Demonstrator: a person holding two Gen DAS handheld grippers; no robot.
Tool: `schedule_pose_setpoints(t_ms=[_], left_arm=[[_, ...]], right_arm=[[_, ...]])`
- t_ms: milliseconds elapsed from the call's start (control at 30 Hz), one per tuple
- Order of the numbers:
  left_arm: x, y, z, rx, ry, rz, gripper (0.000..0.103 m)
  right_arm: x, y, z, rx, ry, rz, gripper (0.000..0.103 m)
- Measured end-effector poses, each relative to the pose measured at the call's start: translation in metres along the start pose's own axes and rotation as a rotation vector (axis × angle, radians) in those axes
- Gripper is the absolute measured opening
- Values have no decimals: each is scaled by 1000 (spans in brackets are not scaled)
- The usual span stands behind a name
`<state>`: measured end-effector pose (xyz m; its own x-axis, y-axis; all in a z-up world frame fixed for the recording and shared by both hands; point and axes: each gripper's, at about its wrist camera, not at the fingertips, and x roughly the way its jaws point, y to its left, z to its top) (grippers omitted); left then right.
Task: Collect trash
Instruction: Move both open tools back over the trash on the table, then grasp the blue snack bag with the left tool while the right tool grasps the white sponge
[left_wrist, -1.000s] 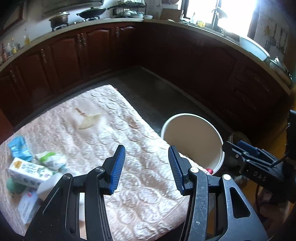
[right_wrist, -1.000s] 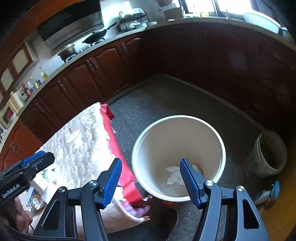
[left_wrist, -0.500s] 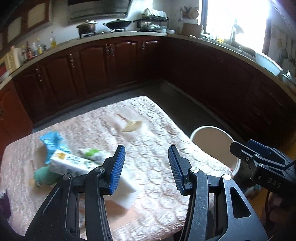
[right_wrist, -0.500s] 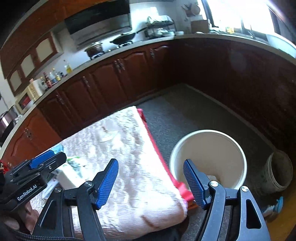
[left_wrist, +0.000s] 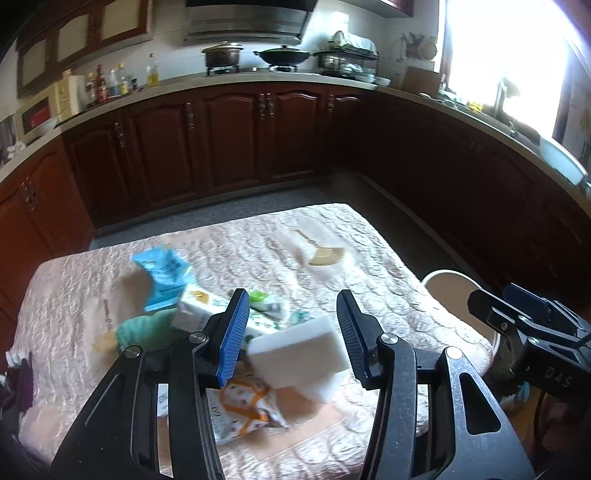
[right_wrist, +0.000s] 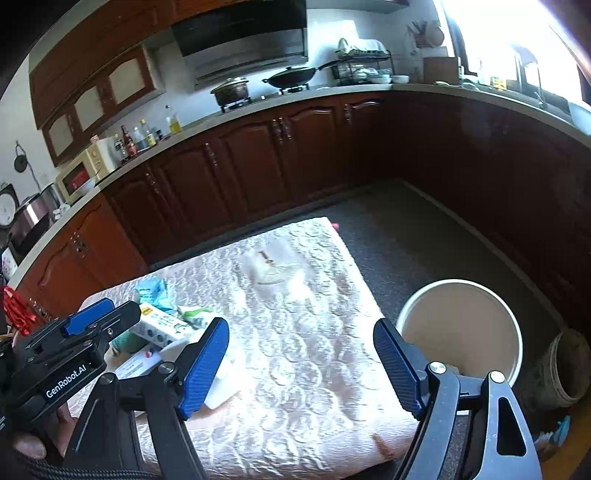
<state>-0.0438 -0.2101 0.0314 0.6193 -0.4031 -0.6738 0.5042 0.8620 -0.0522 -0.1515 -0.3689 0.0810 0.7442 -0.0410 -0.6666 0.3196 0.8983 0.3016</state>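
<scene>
Trash: a heap of packets near the table's (left_wrist: 373, 258) left edge — white foam block (left_wrist: 299, 350), green-printed carton (left_wrist: 207, 306), blue wrapper (left_wrist: 162, 269), orange-patterned pouch (left_wrist: 247, 406), something teal (left_wrist: 140, 332); a tan fan-shaped scrap (left_wrist: 325, 256) lies apart toward the far right corner.
Bin: white bucket (right_wrist: 461, 332) on the floor just off the table's right edge.
Left gripper (left_wrist: 291, 325): released, jaws spread, hovering over the foam block, apart from it.
Right gripper (right_wrist: 301, 362): released, empty, above the table's near right part.
Risk, grip: the block looks soft and wide; a shallow pinch could let it slip or drag the pouch along.
Risk, carry: the bucket is well apart from the heap, so a loose hold may drop onto the floor.
Risk, crowding: both tools close together could knock.
Hidden: bucket bottom; what lies under the block; carton print too blurred to read.
</scene>
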Motion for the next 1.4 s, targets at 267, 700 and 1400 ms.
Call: schedule_pose_setpoints(t_ms=[267, 700, 1400], left_arm=[[0, 34, -10, -49, 15, 44, 49], [-4, 104, -36, -80, 104, 15, 67], [69, 197, -16, -249, 228, -19, 68]], right_arm=[[11, 28, -2, -44, 23, 37, 79], [30, 48, -13, -84, 89, 108, 83], [117, 77, -23, -166, 273, 241, 83]])
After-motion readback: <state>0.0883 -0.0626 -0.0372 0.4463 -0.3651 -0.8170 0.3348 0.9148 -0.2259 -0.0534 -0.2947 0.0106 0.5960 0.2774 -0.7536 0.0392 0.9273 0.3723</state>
